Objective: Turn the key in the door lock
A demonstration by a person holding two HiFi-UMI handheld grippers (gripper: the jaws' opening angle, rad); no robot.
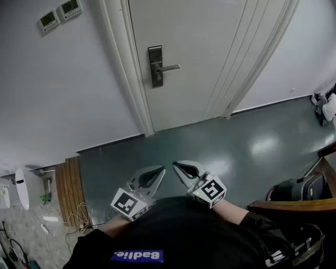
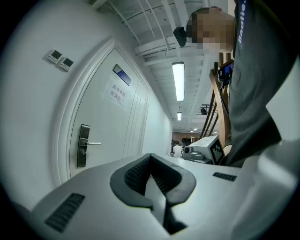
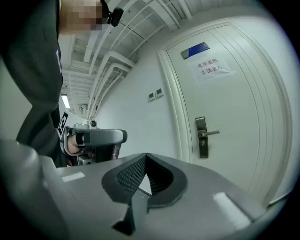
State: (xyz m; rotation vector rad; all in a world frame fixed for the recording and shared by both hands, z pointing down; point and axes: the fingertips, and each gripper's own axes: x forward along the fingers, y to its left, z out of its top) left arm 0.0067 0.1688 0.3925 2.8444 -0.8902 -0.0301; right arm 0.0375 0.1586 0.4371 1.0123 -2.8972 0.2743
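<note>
Door (image 1: 199,52): top cut off by the head view's edge at 12 o'clock.
Lock plate (image 1: 155,65): keyhole too small to make out; whether anything sits in it cannot be told.
Paper notice (image 3: 213,68): print too small to read, at 1 o'clock in the right gripper view.
Wall panels (image 1: 59,14): displays too small to read, at 11 o'clock in the head view.
Wooden furniture (image 1: 294,206): cut off by the edge at 4 o'clock.

Bright, even light from ceiling lamps (image 2: 178,80), soft glare on the floor (image 1: 262,147), fisheye-bent edges with dark corners.
</note>
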